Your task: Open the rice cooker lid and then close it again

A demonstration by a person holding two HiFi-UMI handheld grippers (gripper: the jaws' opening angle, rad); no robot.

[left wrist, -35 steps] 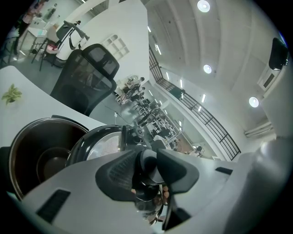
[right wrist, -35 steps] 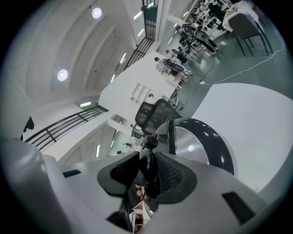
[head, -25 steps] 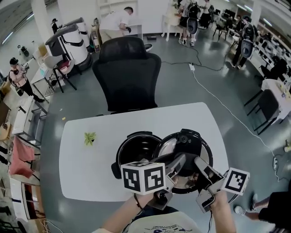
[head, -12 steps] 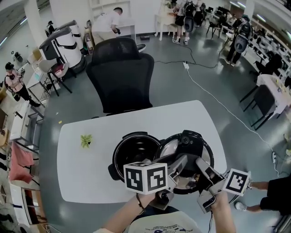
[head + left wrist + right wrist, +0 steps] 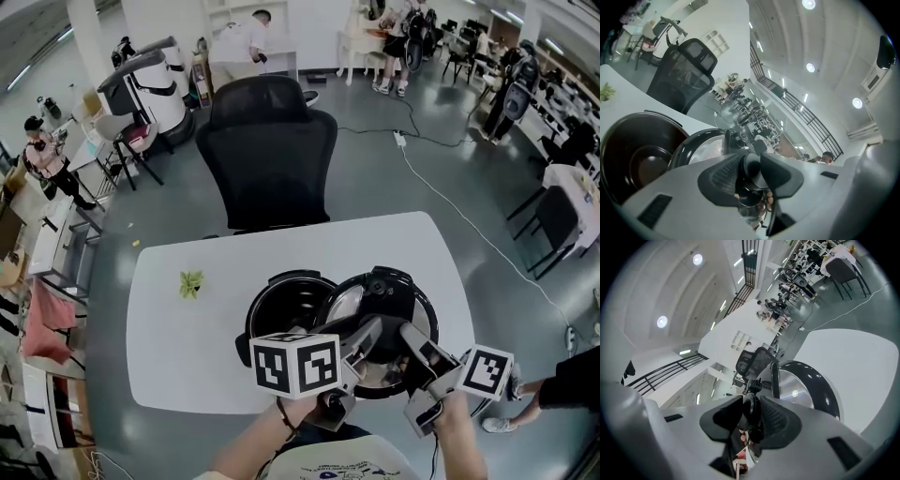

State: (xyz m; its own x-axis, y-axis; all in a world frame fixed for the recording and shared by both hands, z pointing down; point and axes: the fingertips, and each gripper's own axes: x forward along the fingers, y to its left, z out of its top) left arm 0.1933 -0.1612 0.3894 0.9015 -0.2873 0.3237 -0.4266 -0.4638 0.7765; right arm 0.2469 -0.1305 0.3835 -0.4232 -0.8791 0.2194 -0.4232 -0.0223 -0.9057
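The black rice cooker pot (image 5: 289, 307) stands open on the white table (image 5: 173, 361), its dark inner bowl (image 5: 635, 161) showing. The lid (image 5: 386, 298), black with a silver inner plate (image 5: 705, 149), stands tilted up at the pot's right. My left gripper (image 5: 373, 330) is shut on a black round part at the lid's near edge (image 5: 751, 169). Beside it, my right gripper (image 5: 407, 332) is shut on the same edge of the lid (image 5: 751, 417). The lid's shiny face (image 5: 806, 392) rises beyond the right jaws.
A small green sprig (image 5: 191, 283) lies on the table's left part. A black office chair (image 5: 272, 155) stands behind the table's far edge. A cable (image 5: 441, 197) runs across the grey floor at the right; people and furniture stand far back.
The head view has shifted slightly. Both grippers and the lid stay where they were.
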